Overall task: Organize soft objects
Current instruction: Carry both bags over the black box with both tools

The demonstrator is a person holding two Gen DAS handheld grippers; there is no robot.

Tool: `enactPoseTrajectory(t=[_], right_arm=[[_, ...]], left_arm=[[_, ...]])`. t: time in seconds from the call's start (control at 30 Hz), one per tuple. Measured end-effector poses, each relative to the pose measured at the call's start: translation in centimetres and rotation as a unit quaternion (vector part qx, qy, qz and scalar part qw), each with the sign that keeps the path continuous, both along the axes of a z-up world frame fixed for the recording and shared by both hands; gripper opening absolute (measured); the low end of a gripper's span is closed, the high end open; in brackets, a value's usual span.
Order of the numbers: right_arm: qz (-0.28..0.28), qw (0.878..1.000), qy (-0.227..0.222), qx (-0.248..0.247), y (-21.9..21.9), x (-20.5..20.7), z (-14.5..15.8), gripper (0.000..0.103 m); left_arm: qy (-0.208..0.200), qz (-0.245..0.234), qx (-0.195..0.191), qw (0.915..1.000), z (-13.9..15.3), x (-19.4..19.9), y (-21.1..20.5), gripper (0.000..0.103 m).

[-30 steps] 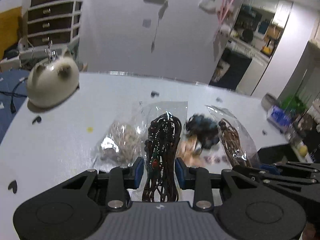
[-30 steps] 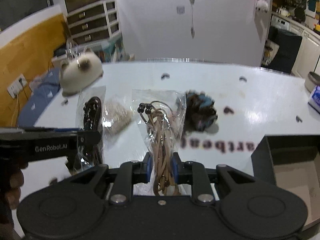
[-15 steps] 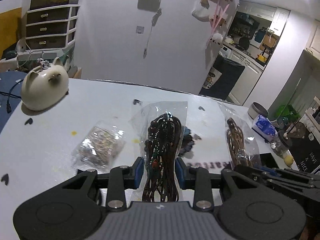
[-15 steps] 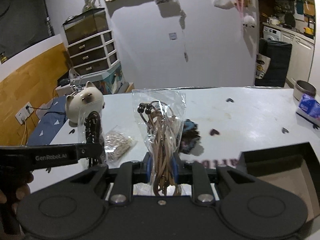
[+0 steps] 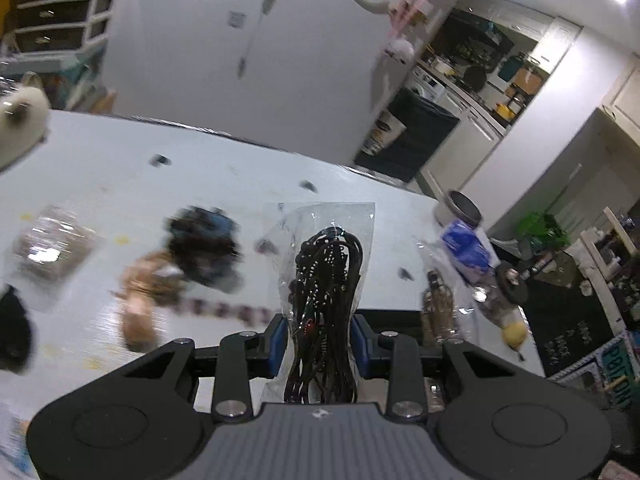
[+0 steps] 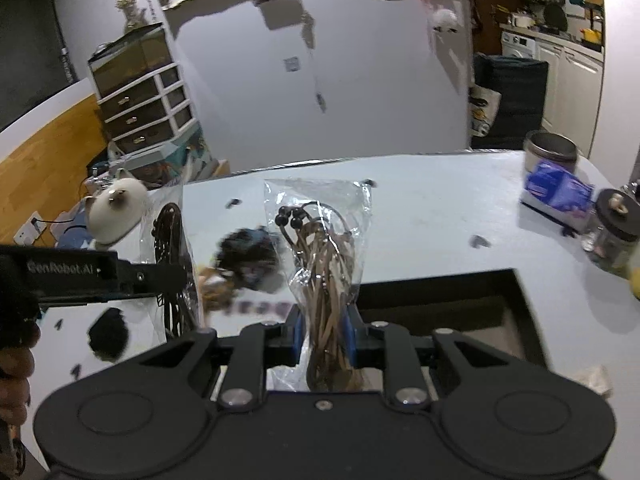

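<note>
both bags are swinging rightward now: left claw [image 5: 318, 340] pinching the dark cord bag [image 5: 326, 280], right claw [image 6: 322, 338] pinching the tan cord bag [image 6: 324, 264] over the black box [image 6: 516, 312] at lower right.

The left hand-held gripper [image 5: 319, 342] is raised above the tabletop, its blue-padded fingers [image 5: 277, 340] pressed against a clear plastic bag of dark beaded cords [image 5: 326, 280]. The right hand-held gripper [image 6: 322, 334] is likewise raised and level, its blue pads [image 6: 297, 336] pinching a clear plastic bag of tan cords [image 6: 322, 256] that stands upright between them.
</note>
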State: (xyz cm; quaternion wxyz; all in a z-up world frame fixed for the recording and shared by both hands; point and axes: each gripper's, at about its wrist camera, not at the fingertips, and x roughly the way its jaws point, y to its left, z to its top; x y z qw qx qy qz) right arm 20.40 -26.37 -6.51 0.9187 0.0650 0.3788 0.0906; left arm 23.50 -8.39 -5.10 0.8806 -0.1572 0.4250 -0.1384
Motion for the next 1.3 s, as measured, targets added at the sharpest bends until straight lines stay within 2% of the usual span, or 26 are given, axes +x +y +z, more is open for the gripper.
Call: enactPoseTrajectory(t=[0.1, 0.3, 0.4, 0.6, 0.77, 0.93, 1.1, 1.27, 1.3], right_arm=[[-0.008, 1.000, 0.014, 0.000, -3.4, 0.3, -0.9, 0.021], [-0.020, 0.998, 0.065, -0.003, -8.1, 0.8, -3.1, 0.021], [-0.027, 0.995, 0.092, -0.009, -9.4, 1.1, -4.6, 0.021], [-0.023, 0.990, 0.133, -0.038, -10.5, 2.1, -6.8, 0.022], [-0.017, 0.992, 0.117, -0.037, -11.1, 2.1, -6.3, 0.037], [-0.022, 0.994, 0.101, -0.019, -12.6, 1.0, -5.0, 0.039], [-0.036, 0.994, 0.100, -0.004, -14.0, -0.1, -4.7, 0.039], [-0.043, 0.994, 0.096, -0.001, -14.6, -0.7, -4.6, 0.039], [-0.043, 0.995, 0.094, 0.000, -14.6, -0.8, -4.5, 0.039]], left_arm=[[0.023, -0.016, -0.013, 0.9995, -1.0, 0.7, -3.2, 0.035], [0.113, -0.028, -0.044, 0.9922, -4.6, 2.4, -8.2, 0.035], [0.146, -0.028, -0.040, 0.9881, -6.0, 2.9, -9.6, 0.035], [0.180, -0.016, -0.024, 0.9833, -7.9, 3.9, -11.1, 0.035], [0.196, -0.013, -0.012, 0.9804, -8.8, 4.7, -12.0, 0.036], [0.212, -0.021, 0.013, 0.9769, -10.0, 5.2, -13.6, 0.036], [0.227, -0.007, 0.038, 0.9732, -11.7, 5.8, -14.9, 0.036], [0.224, -0.016, 0.022, 0.9741, -11.9, 5.7, -15.8, 0.055], [0.223, -0.017, 0.020, 0.9746, -11.8, 5.6, -15.8, 0.056]])
